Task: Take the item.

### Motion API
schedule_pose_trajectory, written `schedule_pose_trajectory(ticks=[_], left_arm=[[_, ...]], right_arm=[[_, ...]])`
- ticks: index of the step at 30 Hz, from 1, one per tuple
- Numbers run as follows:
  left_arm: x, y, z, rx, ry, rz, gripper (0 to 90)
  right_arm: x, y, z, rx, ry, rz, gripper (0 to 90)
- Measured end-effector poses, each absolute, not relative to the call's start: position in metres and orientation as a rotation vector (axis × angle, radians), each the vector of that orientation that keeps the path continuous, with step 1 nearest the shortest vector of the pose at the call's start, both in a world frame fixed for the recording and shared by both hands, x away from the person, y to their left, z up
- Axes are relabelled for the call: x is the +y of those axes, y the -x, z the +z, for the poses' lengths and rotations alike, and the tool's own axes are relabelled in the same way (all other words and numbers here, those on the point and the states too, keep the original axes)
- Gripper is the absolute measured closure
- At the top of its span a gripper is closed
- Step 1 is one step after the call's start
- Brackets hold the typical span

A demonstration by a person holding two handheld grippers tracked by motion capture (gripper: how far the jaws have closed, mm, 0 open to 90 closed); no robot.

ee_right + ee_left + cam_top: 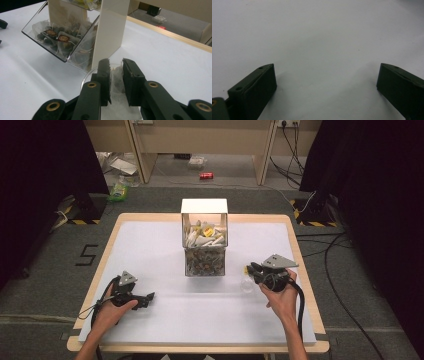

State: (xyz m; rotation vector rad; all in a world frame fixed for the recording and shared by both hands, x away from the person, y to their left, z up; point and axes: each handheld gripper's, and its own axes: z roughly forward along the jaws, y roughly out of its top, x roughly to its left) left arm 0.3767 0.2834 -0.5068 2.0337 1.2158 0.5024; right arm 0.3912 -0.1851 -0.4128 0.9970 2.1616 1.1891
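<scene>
Seemingly, tea bag (116, 85) between right tongs (116, 65)

Both forearms reach in from the near edge, the left hand (107, 312) holding the left tool (146, 299) low with its jaws spread wide apart and nothing between them, while the right hand (282, 297) holds the right tool (248, 269) with its jaws nearly closed.

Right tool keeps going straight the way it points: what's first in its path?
Probably the white upright side panel of the tea-bag dispenser, just beyond the right tool, which is shut on a white tea bag. Depth is unclear.
</scene>
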Motion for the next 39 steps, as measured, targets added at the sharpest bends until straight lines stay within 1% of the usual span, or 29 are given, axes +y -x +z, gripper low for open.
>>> schedule_pose_trajectory(ticks=[20,28,29,30,32,33,35,36,37,38,39], left_arm=[[0.2832,-0.3766,-0.5068,1.218,-2.03,0.502,1.8],[0.2834,-0.3767,-0.5068,1.216,-2.033,0.502,1.8],[0.2834,-0.3766,-0.5067,1.217,-2.034,0.502,1.8],[0.2834,-0.3766,-0.5067,1.217,-2.034,0.502,1.8],[0.2833,-0.3766,-0.5067,1.217,-2.034,0.503,1.8],[0.2834,-0.3767,-0.5068,1.216,-2.034,0.502,1.8],[0.2835,-0.3767,-0.5067,1.216,-2.035,0.502,1.8],[0.2835,-0.3767,-0.5067,1.216,-2.035,0.502,1.8],[0.2833,-0.3767,-0.5068,1.217,-2.031,0.502,1.8],[0.2833,-0.3767,-0.5068,1.217,-2.031,0.502,1.8],[0.2833,-0.3767,-0.5068,1.217,-2.031,0.502,1.8]], right_arm=[[-0.1847,-0.3942,-0.4162,2.158,-1.009,1.188,70.1],[-0.1862,-0.3938,-0.4142,2.144,-1.019,1.194,66.1],[-0.1869,-0.3936,-0.4132,2.14,-1.019,1.196,64.3],[-0.1869,-0.3936,-0.4132,2.14,-1.019,1.196,64.3],[-0.188,-0.3931,-0.4119,2.129,-1.034,1.201,59.6],[-0.188,-0.3931,-0.4119,2.129,-1.034,1.201,59.6],[-0.1888,-0.3925,-0.4105,2.128,-1.043,1.201,52.0],[-0.1888,-0.3925,-0.4105,2.128,-1.043,1.201,52.0],[-0.1884,-0.3921,-0.4089,2.123,-1.044,1.195,44.4],[-0.1881,-0.3918,-0.4083,2.119,-1.047,1.196,41.9],[-0.1881,-0.3918,-0.4083,2.119,-1.047,1.196,41.9]])
